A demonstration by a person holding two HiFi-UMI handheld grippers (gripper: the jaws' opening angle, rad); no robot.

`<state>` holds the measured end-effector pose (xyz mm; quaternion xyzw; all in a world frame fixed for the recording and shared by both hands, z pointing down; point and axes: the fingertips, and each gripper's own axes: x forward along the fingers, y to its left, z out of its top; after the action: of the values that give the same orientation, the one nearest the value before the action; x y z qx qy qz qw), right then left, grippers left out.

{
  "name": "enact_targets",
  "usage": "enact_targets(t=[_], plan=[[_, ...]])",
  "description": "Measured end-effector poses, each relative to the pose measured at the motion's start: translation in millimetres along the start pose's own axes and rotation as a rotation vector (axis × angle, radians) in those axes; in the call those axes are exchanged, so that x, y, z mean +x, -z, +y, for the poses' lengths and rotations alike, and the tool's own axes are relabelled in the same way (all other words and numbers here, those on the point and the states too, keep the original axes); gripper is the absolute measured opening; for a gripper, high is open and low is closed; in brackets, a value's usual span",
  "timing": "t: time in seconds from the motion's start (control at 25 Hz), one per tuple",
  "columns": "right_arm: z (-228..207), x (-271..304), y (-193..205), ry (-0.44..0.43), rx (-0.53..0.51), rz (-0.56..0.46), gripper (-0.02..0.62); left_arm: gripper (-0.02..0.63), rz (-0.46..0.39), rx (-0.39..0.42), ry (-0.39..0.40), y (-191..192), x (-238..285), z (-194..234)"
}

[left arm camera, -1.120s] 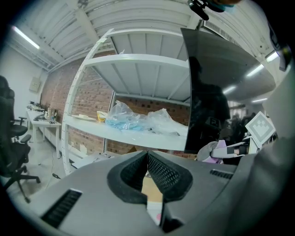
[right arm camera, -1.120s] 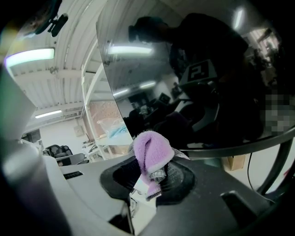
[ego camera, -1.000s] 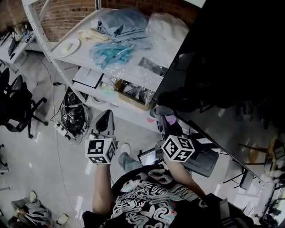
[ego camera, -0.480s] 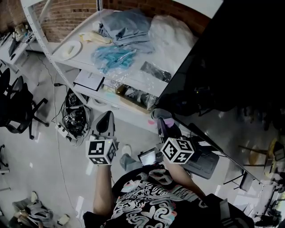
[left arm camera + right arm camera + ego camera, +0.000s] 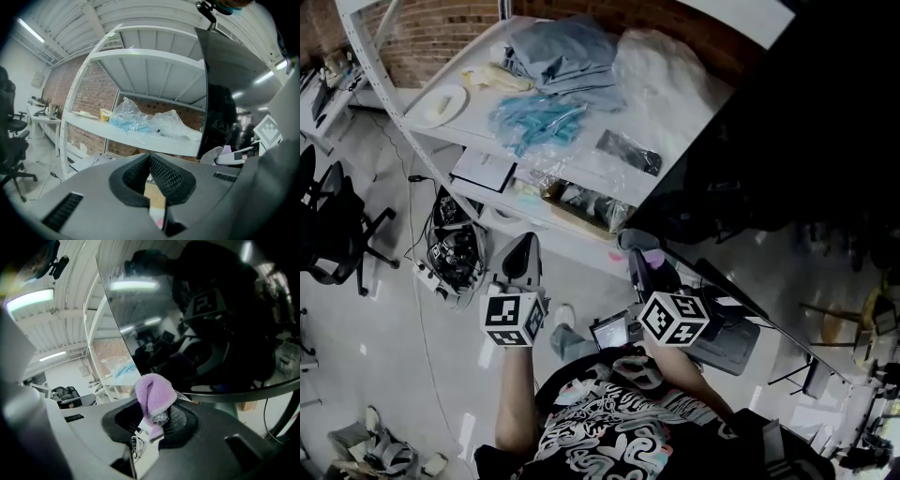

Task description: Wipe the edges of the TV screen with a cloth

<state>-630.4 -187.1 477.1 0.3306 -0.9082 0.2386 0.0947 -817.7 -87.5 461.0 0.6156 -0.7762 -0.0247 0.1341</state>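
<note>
Right gripper [image 5: 157,417]: clenched on a folded lilac cloth [image 5: 154,392], which stands up out of the jaws in a soft hump.
Cloth against the TV screen [image 5: 197,296]: in the head view the cloth [image 5: 645,246] sits at the screen's lower left corner, at or just beside the bottom edge; we cannot tell whether it actually touches.
Left gripper [image 5: 150,169]: jaws pressed together with nothing between them.
Left gripper's place: in the head view this gripper [image 5: 522,251] hangs out to the left of the TV screen [image 5: 806,122], well apart from it, and takes no part in the wiping.
Beyond the screen's left edge: a white shelf [image 5: 427,120] holding crumpled blue plastic bags [image 5: 534,117] and folded grey fabric [image 5: 562,52].
What has changed: very little over the last second. Both grippers sit almost where they were, the right one a touch lower, and the screen fills slightly more of the upper right of the head view.
What that means: we judge the cloth is parked at the corner, either starting or pausing a stroke, with nearly all of the screen's edges yet to be wiped.
</note>
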Motion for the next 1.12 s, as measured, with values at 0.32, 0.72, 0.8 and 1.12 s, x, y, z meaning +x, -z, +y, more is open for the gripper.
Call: enact_targets(t=[0.32, 0.72, 0.8, 1.12], plan=[[10.3, 10.7, 0.6, -0.004, -0.02, -0.008, 0.11, 0.017, -0.014, 0.025, -0.017, -3.6, -0.1, 12.1], [34.7, 34.3, 2.3, -0.067, -0.073, -0.005, 0.11, 0.017, -0.016, 0.04, -0.042, -7.8, 6.3, 36.5], [39.8, 40.8, 4.5, -0.08, -0.091, -0.001, 0.109, 0.017, -0.006, 0.04, -0.045, -6.8, 7.6, 42.0], [71.8, 66.9, -4.5, -0.149, -0.139, -0.018, 0.109, 0.017, -0.005, 0.089, -0.05, -24.6, 13.4, 63.2]])
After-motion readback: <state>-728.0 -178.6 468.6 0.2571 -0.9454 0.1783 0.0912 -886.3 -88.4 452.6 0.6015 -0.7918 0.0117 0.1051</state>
